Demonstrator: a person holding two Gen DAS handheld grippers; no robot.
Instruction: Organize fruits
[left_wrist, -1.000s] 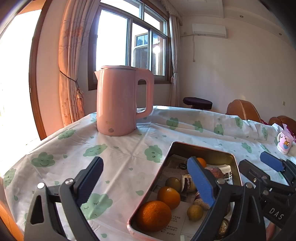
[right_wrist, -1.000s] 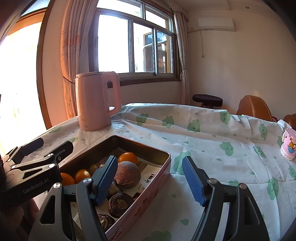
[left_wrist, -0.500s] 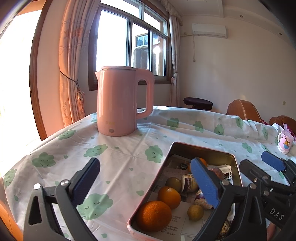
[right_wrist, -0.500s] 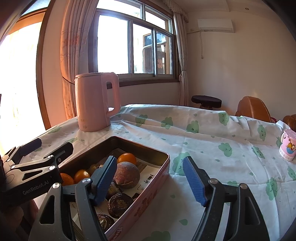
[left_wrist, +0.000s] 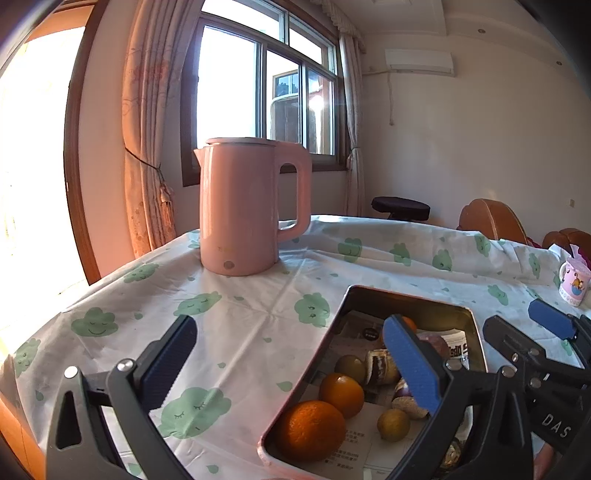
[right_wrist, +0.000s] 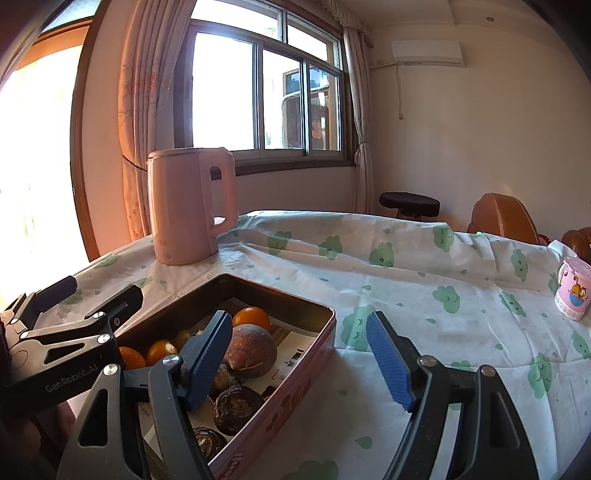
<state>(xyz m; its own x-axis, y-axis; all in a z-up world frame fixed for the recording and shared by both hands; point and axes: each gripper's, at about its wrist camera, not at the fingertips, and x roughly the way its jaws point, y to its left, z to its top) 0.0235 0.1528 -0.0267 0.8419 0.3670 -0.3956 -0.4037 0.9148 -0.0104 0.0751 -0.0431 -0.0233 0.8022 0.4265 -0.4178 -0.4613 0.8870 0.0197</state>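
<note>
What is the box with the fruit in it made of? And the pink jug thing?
The box looks like thin metal, a tin: its inner walls are dull and dark with a rolled rim, and the outside is painted pink. The pink kettle looks like smooth matte plastic on the outside, with soft, even shine; what's inside cannot be seen.

The left tool (left_wrist: 288, 363) and the right tool (right_wrist: 301, 363) look alike — black plastic frames with triangular cut-outs, silver rivets at the pivots, and fingers (left_wrist: 410, 363) faced with ribbed blue pads. White lettering marks the housings — "GenRobot.AI" on the left one, "DAS" on the right one.
</note>
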